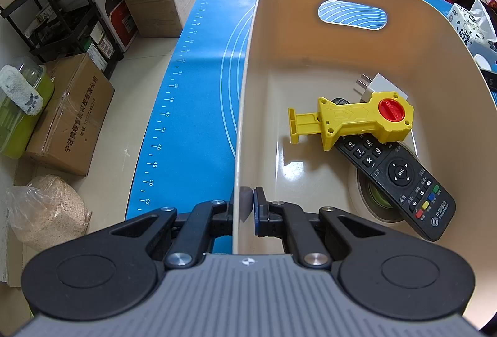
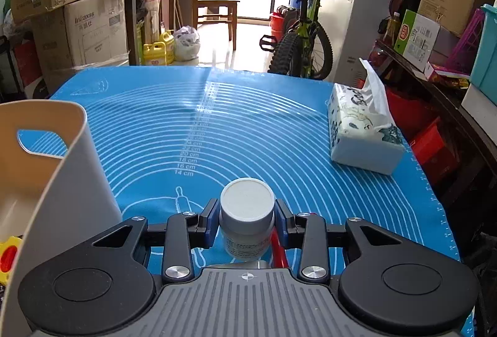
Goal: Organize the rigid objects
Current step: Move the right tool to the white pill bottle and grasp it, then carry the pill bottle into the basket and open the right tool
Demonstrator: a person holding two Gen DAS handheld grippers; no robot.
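A beige plastic bin stands on the blue mat. My left gripper is shut on the bin's near left wall, one finger outside and one inside. Inside lie a yellow toy tool with a red knob, a black remote, a white plug adapter and a tape roll under the remote. My right gripper is shut on a white-capped bottle, upright over the mat, to the right of the bin. A red object shows below the bottle.
A tissue box sits on the mat's right side. Cardboard boxes and a black rack crowd the floor left of the table. A bicycle and a chair stand beyond the far edge.
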